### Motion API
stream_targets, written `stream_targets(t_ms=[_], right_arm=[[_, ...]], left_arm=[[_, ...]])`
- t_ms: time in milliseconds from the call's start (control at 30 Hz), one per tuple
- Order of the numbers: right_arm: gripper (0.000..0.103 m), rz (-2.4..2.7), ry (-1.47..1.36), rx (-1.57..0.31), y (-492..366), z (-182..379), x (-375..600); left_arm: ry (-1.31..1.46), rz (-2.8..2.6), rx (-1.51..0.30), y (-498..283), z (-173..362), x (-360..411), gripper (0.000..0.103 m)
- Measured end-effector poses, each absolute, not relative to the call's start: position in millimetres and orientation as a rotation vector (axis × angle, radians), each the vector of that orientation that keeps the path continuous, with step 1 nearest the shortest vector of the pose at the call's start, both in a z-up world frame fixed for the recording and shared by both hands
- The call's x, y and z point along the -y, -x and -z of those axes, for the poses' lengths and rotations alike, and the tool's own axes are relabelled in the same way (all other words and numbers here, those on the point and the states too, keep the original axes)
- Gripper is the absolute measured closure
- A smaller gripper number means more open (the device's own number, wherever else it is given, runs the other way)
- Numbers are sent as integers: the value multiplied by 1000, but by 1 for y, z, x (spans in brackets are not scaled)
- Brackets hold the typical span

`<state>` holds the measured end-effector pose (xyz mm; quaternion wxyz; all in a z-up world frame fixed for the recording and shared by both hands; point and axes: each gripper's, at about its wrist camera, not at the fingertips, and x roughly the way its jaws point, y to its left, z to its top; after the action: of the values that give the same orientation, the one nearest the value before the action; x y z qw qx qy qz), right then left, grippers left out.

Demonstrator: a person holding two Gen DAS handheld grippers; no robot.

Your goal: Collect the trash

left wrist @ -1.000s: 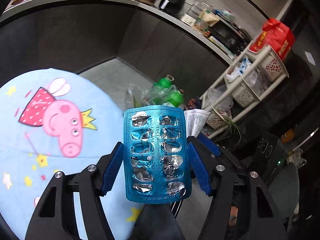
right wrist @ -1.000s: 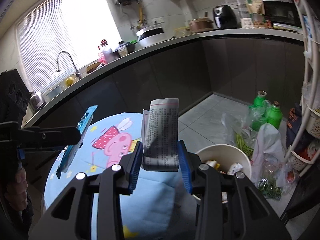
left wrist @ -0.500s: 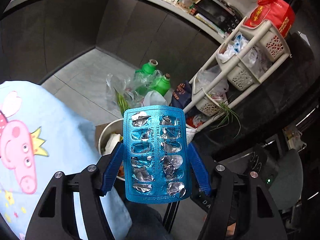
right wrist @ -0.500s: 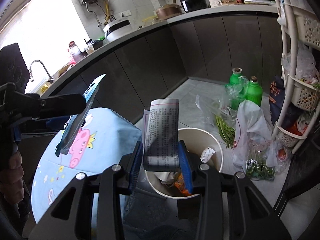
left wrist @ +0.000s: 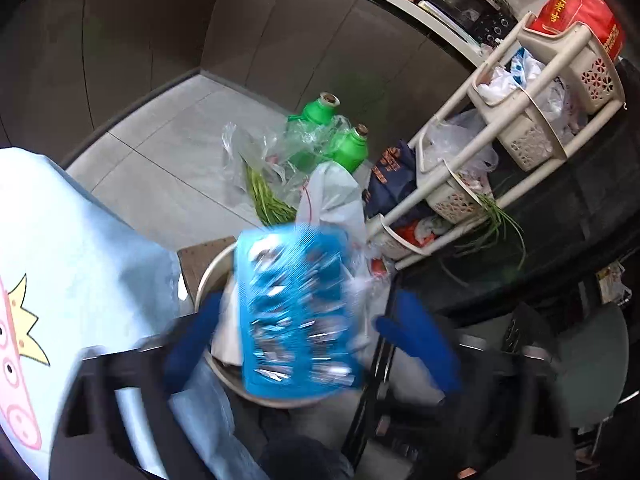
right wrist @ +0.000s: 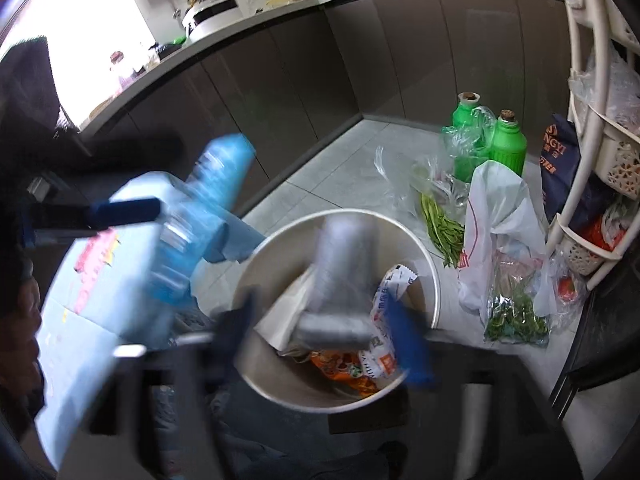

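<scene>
Motion blur smears both tools above the round waste bin (right wrist: 434, 280) on the kitchen floor, as the left gripper (left wrist: 312, 340) jaws spread clear of a blue blister pack (left wrist: 296, 312) and the right gripper (right wrist: 320, 340) jaws open around a folded paper leaflet (right wrist: 340, 264) over the bin's mouth.

So the count: two green bottles (right wrist: 486, 140) standing side by side on the floor, one round trash bin (right wrist: 344, 220), one blue blister pack (left wrist: 294, 312) and one folded paper leaflet (right wrist: 340, 276), both blurry. Two sets of tongs, left (left wrist: 312, 336) and right (right wrist: 320, 340), jaws opening on both. One white plastic bag (right wrist: 500, 216), one bunch of green beans (right wrist: 440, 228), one red bag (left wrist: 580, 12) on the rack.
</scene>
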<state>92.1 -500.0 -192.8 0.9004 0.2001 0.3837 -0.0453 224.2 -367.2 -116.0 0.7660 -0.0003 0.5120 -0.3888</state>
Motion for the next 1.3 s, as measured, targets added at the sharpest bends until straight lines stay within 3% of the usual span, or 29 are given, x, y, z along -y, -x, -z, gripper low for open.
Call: stream_targets(t_ms=[100, 500, 1000, 1300], right_arm=[[4, 80, -388, -795, -90, 199, 496], [4, 91, -364, -773, -79, 176, 489], [3, 127, -249, -678, -46, 67, 437], [4, 183, -195, -739, -35, 8, 380]], left_arm=[[-12, 844, -1101, -225, 117, 368, 9], [-28, 788, -990, -210, 81, 348, 9], [50, 580, -763, -148, -24, 246, 9], [-6, 281, -736, -104, -46, 156, 9]])
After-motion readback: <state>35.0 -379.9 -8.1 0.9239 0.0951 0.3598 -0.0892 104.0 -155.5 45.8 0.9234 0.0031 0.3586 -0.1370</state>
